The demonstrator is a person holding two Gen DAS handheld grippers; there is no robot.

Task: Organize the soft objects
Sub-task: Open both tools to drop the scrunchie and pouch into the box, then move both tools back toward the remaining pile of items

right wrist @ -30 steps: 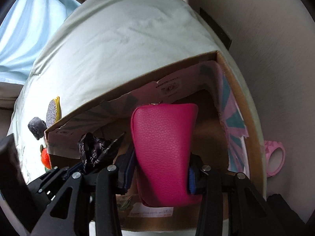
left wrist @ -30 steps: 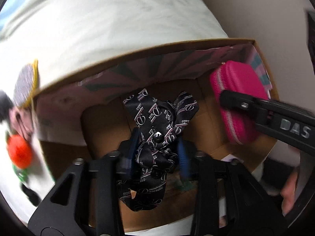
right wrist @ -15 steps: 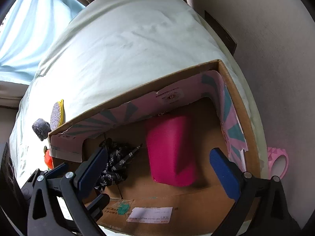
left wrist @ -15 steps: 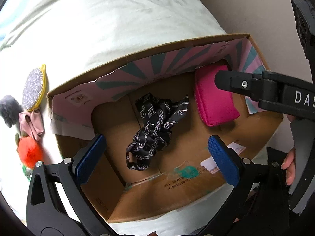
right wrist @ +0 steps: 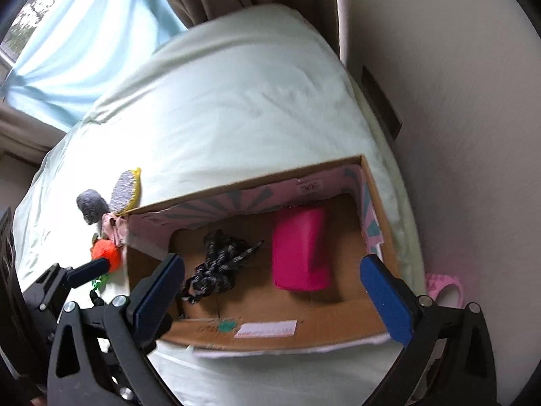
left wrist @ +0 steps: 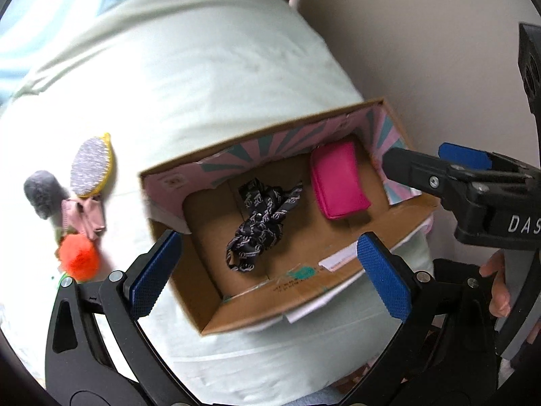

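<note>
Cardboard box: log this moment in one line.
left gripper open, empty | right gripper open, empty | cardboard box: black scarf, pink pouch inside | orange pompom outside

Pale green bed (right wrist: 236,108); blue curtain (right wrist: 84,44) behind.

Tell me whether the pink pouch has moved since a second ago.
Yes. The pink pouch was upright between the right hand-held gripper pads; now it lies flat on the cardboard box floor near the right wall, and that gripper is open and empty.

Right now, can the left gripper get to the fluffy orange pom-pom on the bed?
Probably yes. The left gripper is open and empty, and the fluffy orange pom-pom lies uncovered outside the cardboard box.
</note>
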